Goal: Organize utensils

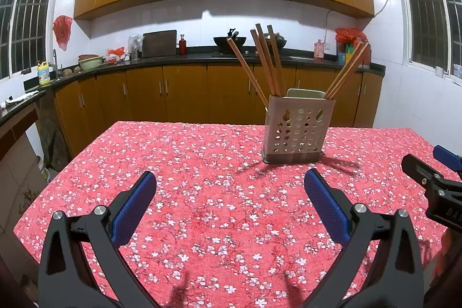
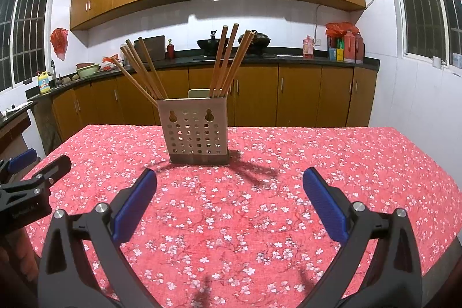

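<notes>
A perforated, square metal utensil holder [image 2: 197, 129] was seen upright on the red floral tablecloth [image 2: 245, 210], brown wooden chopsticks [image 2: 226, 59] leaning inside it. The left gripper [image 1: 230, 185] and right gripper [image 2: 229, 182] were held spread wide, nothing between their blue pads.

Right gripper [image 2: 229, 184] over table [image 2: 361, 160], jaws wide apart, nothing between; holder [image 2: 196, 132] upright ahead, apart from blue pads [image 2: 134, 204]; chopsticks [image 2: 228, 59] lean out of holder in two bunches, left and right; left gripper [image 2: 31, 172] at left edge.
</notes>
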### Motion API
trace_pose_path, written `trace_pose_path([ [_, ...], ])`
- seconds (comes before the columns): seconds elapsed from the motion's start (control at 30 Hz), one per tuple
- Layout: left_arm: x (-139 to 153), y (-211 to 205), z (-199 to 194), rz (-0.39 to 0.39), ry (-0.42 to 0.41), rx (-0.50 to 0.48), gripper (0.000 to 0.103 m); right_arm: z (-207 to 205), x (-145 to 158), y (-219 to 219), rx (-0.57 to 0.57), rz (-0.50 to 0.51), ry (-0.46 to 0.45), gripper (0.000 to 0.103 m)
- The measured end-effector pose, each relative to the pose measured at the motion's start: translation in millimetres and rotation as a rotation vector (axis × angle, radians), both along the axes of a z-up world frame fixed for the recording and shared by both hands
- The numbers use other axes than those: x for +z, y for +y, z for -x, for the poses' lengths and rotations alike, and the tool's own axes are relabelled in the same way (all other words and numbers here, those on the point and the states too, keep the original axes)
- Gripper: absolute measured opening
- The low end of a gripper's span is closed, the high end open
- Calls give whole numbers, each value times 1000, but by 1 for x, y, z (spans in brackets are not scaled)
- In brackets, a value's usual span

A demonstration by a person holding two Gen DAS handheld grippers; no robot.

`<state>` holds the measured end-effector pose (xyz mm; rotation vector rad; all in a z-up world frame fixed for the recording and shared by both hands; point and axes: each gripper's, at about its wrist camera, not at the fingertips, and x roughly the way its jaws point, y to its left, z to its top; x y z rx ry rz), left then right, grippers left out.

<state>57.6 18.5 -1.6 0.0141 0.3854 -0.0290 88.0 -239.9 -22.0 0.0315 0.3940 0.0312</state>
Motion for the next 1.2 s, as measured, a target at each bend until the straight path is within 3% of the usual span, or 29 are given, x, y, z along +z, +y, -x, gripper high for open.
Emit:
trace_pose_path([
  [1.2, -1, -3, 0, 4, 3, -5, 101, 0, -2, 1, 1, -9, 5, 99],
])
